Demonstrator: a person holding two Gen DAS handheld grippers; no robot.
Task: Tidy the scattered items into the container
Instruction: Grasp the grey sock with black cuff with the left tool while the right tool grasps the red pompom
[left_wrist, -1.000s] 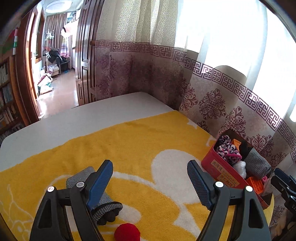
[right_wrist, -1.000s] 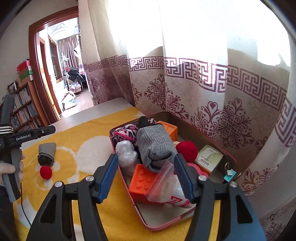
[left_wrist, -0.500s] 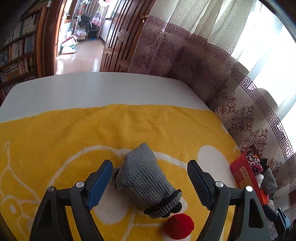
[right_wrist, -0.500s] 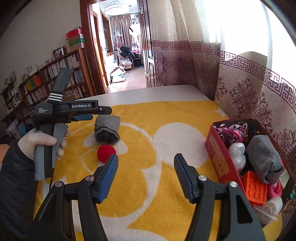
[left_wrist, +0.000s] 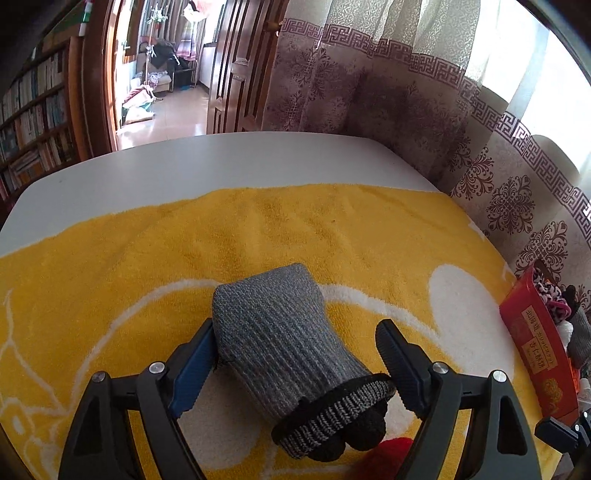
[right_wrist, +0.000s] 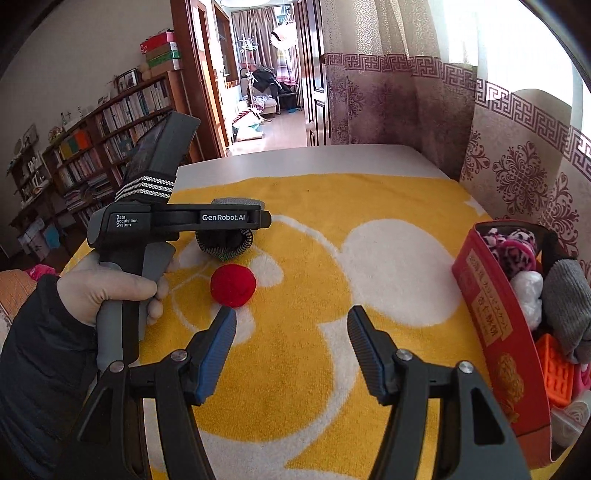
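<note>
We have most items packed in the red tin (right_wrist: 496, 325) at the towel's (right_wrist: 295, 369) right edge; two remain mid-towel: the grey sock (left_wrist: 280, 343), our left gripper (left_wrist: 295, 354) closing around it, seemingly not yet pinched, and the red pompom (right_wrist: 232, 285) beyond our empty, half-open right gripper (right_wrist: 291, 343)

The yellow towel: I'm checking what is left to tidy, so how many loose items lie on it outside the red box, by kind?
Grey knitted sock bundle with a black cuff: 1, between the closing jaws of the left gripper.
Round red pom-pom ball: 1, ahead of the right gripper.
Total: 2 on the yellow towel, outside the red box.
</note>
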